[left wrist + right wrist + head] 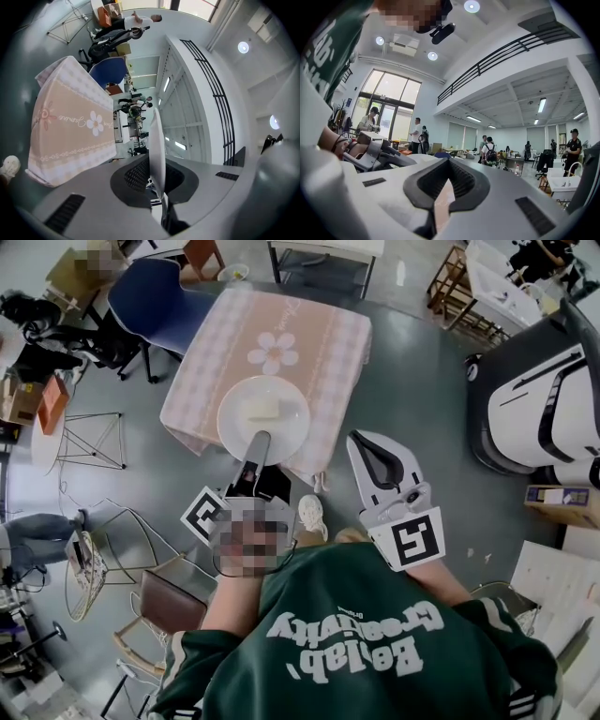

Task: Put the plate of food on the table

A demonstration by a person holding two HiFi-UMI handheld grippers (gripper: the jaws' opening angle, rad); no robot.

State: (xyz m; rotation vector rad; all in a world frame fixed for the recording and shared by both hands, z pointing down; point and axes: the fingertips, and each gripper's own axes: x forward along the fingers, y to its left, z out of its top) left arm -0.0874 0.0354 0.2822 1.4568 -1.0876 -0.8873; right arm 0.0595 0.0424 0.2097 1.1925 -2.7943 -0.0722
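Observation:
A white plate [281, 427] carrying a pale block of food [262, 409] hangs level over the near part of the table, which is covered by a pink cloth with a flower print [323, 343]. Whether the plate touches the cloth I cannot tell. My left gripper [260, 439] is shut on the plate's near rim. In the left gripper view [157, 174] the plate [156, 140] stands edge-on between the pads, with the table [70, 126] to the left. My right gripper [361, 440] is off the table's near right corner. It is shut [443, 194] and holds nothing.
A blue chair [155, 301] stands at the table's far left. Wire stools [94, 442] and a brown chair [173, 601] are on the left. A large white machine [544, 404] is at the right. My shoe [312, 514] is near the table's front edge. Several people stand across the room [490, 150].

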